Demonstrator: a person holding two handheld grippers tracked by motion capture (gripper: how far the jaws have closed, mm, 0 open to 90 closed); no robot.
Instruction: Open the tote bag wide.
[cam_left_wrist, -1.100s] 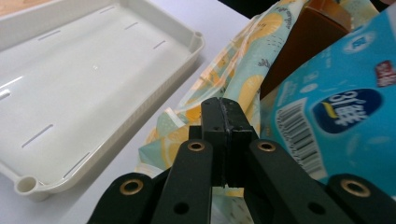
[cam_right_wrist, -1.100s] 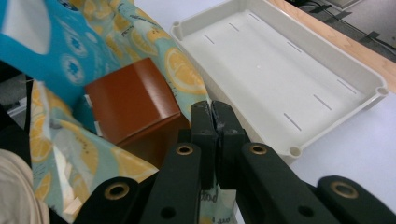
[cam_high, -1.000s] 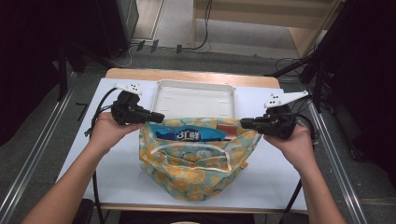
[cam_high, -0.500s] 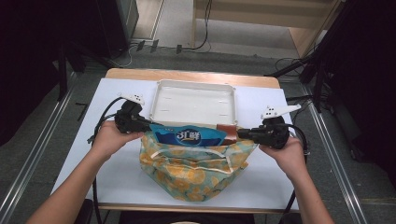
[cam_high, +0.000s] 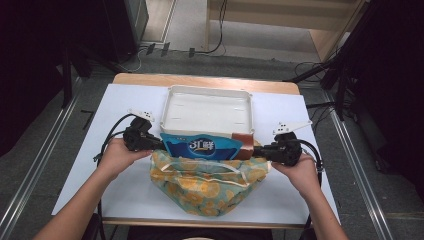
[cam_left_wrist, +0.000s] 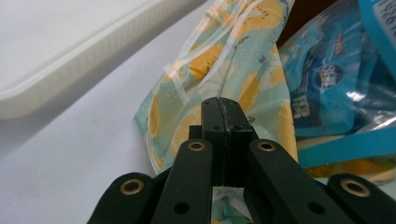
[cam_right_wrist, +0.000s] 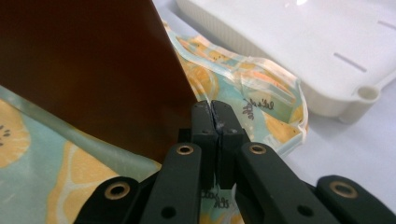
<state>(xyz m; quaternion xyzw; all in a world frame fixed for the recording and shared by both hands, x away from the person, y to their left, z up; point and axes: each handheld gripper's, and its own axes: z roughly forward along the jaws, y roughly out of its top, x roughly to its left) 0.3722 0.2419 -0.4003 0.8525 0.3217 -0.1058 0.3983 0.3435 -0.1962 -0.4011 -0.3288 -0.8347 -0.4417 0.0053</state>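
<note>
A soft bag (cam_high: 207, 182) with yellow lemons on pale green cloth lies in the lower middle of the high view, on the white table (cam_high: 75, 165). Its open top runs from left to right across the frame, so its long way goes side to side, and its closed bottom points down toward the person.

The left gripper (cam_high: 150, 142) sits at the left end of the bag's top edge. In the left gripper view its two black jaws are pressed tight together, and the lemon bag (cam_left_wrist: 219, 60) cloth is pinched between them. The right gripper (cam_high: 260, 150) sits at the right end of the top edge. In the right gripper view its jaws are pressed together too, pinching the bag (cam_right_wrist: 243, 88) cloth there (the cloth folds right at the tips).

A blue snack packet (cam_high: 202, 147) sticks out of the bag's mouth. It lies flat with its long way going left to right, just like the bag's top. A brown packet (cam_high: 243, 145) peeks out beside it, at the right end, near the right gripper. In the right gripper view the brown packet (cam_right_wrist: 93, 65) takes up the upper left.

A white tray (cam_high: 207, 107) lies just above the bag in the high view, close to the blue packet's top edge.
</note>
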